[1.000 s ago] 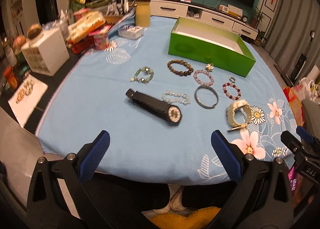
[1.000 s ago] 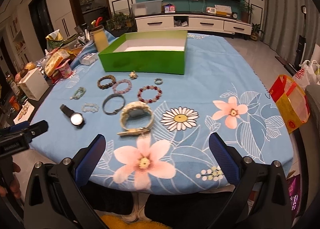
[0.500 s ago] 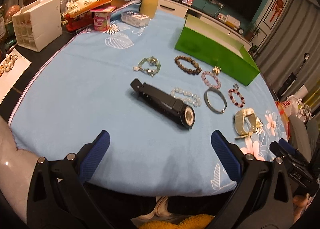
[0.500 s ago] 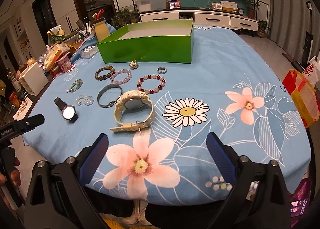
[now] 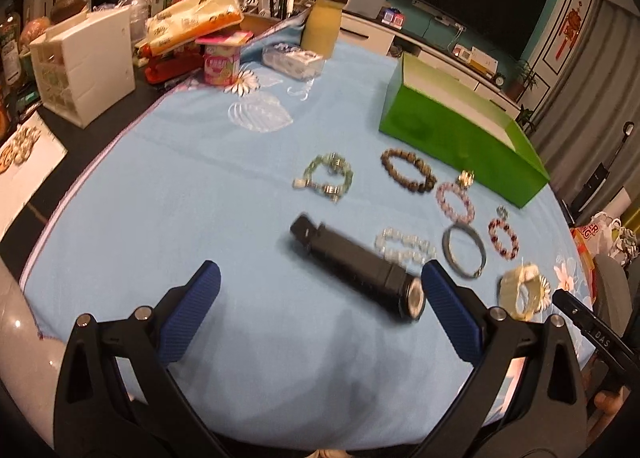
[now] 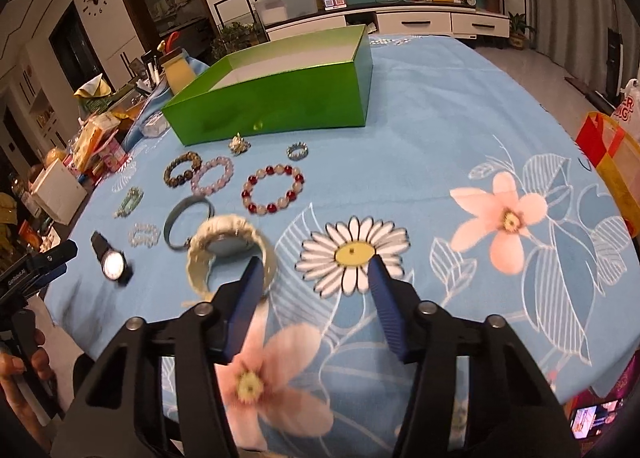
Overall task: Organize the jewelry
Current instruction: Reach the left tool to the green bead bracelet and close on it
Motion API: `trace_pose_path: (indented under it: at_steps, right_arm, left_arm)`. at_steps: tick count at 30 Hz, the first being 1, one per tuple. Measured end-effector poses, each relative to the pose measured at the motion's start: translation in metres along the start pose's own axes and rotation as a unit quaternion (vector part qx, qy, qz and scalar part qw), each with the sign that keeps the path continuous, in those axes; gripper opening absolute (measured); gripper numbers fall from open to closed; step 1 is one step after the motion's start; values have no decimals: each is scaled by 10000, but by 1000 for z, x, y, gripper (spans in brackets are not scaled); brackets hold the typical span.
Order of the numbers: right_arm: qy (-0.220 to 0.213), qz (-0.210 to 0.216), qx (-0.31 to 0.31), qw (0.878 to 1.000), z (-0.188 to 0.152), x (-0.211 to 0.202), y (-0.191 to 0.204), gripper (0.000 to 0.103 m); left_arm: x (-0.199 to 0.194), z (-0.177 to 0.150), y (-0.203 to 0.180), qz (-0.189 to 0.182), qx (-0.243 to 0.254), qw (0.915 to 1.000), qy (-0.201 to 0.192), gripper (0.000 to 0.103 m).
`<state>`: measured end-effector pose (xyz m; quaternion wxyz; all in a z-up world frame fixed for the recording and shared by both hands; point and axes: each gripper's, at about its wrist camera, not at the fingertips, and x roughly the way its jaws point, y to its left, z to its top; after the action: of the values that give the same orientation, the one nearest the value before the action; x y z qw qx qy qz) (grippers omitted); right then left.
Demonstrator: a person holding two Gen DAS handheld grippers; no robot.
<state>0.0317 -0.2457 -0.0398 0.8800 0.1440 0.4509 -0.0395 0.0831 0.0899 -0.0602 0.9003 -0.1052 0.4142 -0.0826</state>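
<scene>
Jewelry lies spread on a blue flowered tablecloth in front of an open green box (image 5: 460, 138) (image 6: 280, 102). A black watch (image 5: 360, 270) lies just ahead of my left gripper (image 5: 320, 278), whose jaws stand wide open and empty; the watch's face is near the right fingertip. My right gripper (image 6: 314, 270) hovers over a printed daisy. Its jaws are closing with nothing between them. Its left finger overlaps the edge of a cream watch (image 6: 228, 246). Further off lie a metal bangle (image 6: 186, 222), a red and white bead bracelet (image 6: 274, 190), pink beads (image 6: 212, 176) and brown beads (image 6: 182, 170).
A green bracelet (image 5: 326, 176) and clear beads (image 5: 404, 248) lie near the black watch. A white drawer box (image 5: 88, 70), snack packs and a yellow jar (image 5: 322, 30) crowd the table's far left. A red and yellow bag (image 6: 612, 154) stands on the floor at right.
Both grippers have sunk closer to the table. The black watch and the cream watch now sit much nearer the fingertips. The right jaws have narrowed; the left jaws stay wide.
</scene>
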Motion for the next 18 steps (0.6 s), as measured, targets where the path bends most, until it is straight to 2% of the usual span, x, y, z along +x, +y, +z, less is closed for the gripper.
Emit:
trace_pose_path:
  at_steps: [3,5,7,14,18]
  right_arm:
    - [-28,-3,-60,10000,10,6,2,50]
    - [-11,-26,-74,10000,14,10,3,49]
    - [12,-11,-85,10000,16,13,3,49]
    - [80,-49,-100,9999,28,19,2,50]
    - [110,-74,-96,9999,35,21,1,50]
  left_arm:
    - [2,12,-2,-6,64,10000,-48,92]
    - [3,18,-3,-21,110,9999,-61,81]
    - [5,23,-4,-73,125,9999,-42,76]
    - [20,41,-7,-213,234,9994,147,76]
    - [33,57,-12,-333,242,9987,294,72]
